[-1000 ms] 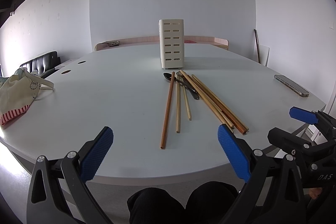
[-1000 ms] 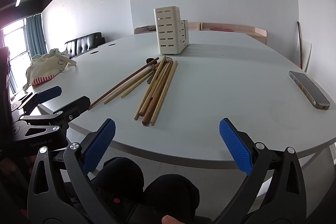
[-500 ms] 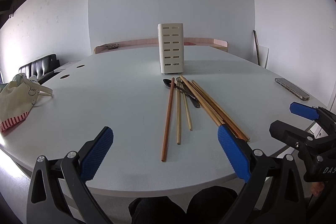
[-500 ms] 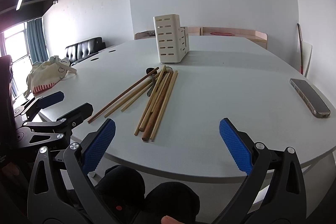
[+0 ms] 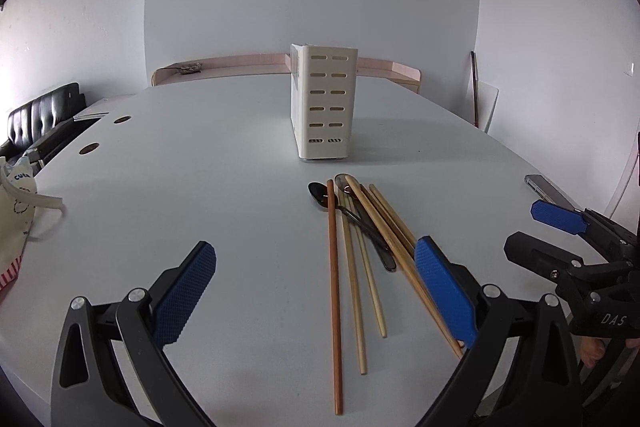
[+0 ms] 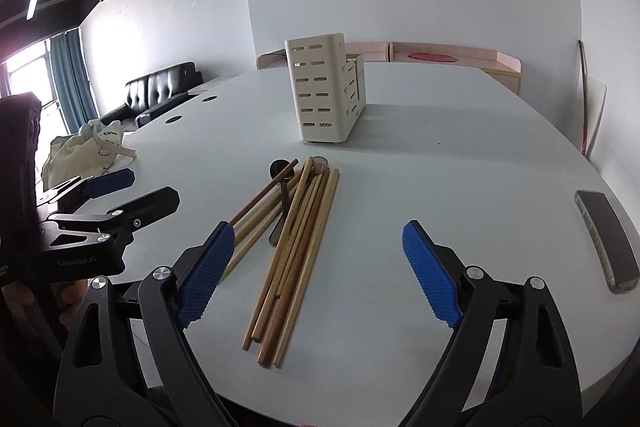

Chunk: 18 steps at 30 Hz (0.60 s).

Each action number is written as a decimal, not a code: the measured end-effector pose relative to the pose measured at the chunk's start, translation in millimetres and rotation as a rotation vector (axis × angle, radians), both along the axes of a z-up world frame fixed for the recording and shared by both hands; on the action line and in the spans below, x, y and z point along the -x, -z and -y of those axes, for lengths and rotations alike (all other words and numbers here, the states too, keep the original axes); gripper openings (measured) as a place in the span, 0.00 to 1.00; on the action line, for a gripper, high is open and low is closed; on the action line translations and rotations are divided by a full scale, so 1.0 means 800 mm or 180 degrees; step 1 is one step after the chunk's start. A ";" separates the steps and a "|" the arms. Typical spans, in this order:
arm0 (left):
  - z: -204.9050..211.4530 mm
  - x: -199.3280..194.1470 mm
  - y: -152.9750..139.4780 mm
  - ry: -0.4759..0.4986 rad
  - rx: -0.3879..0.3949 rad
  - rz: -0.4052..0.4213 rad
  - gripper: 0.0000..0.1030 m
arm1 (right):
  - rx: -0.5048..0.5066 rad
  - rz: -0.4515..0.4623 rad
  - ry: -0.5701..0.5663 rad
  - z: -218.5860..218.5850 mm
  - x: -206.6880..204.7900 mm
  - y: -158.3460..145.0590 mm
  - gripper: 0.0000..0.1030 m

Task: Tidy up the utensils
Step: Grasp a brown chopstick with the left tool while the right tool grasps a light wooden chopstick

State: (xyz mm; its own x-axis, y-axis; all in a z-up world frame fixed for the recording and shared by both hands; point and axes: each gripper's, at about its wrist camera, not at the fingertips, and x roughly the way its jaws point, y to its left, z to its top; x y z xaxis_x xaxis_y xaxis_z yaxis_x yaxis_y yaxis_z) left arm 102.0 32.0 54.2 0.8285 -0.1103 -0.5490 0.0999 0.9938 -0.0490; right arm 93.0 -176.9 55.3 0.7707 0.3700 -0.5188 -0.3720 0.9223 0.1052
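- The left gripper [image 5: 316, 291] is seen nearest in the left wrist view, held over the near part of the white table [image 5: 200, 187]; its blue pads [image 5: 186, 291] are spread wide and nothing is gripped.
- The right gripper [image 6: 316, 273] is seen low in the right wrist view, above the near ends of the utensils; its jaws are closing, yet the pads [image 6: 432, 277] press on nothing, and only the table and stick ends are seen in the gap.
- A bundle of wooden chopsticks [image 6: 298, 251] is laid flat on the table, fanned out toward the grippers, with the far ends gathered together.
- A single reddish-brown chopstick [image 5: 334, 291] is laid at the left edge of the fan, slightly apart at its near end.
- Two dark spoons [image 5: 352, 217] are laid among the sticks, partly covered, bowls pointing away.
- A phone [image 6: 606, 241] is placed face up near the right table edge, well apart from the utensils.
- A cloth bag [image 6: 86, 151] is set at the left edge.
- A cream slotted utensil holder [image 5: 324, 101] is stood upright just beyond the far ends of the utensils; whether anything is inside cannot be told.
- A black sofa [image 6: 160, 87] is seen beyond the table.
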 end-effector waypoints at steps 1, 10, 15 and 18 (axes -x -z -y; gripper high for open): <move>-0.001 -0.013 -0.001 0.0042 -0.0022 -0.0063 0.92 | 0.0030 -0.0054 0.0001 -0.003 -0.011 -0.003 0.75; 0.007 -0.107 0.014 0.0589 -0.0018 -0.0837 0.67 | 0.0073 -0.0950 -0.0116 -0.018 -0.127 0.014 0.48; 0.013 -0.146 0.036 0.0756 0.0118 -0.1304 0.53 | 0.0109 -0.1378 -0.0178 -0.032 -0.176 0.034 0.30; 0.018 -0.160 0.043 0.0774 0.0075 -0.1434 0.49 | 0.0134 -0.1574 -0.0218 -0.041 -0.195 0.045 0.24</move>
State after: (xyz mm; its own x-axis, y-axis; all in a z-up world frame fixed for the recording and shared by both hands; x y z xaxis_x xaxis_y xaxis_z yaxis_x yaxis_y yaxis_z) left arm 230.4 17.3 19.6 0.4592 -0.2871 -0.8407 0.2918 0.9426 -0.1626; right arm 248.7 -144.0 19.5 0.4034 0.3821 -0.8315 -0.3470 0.9047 0.2474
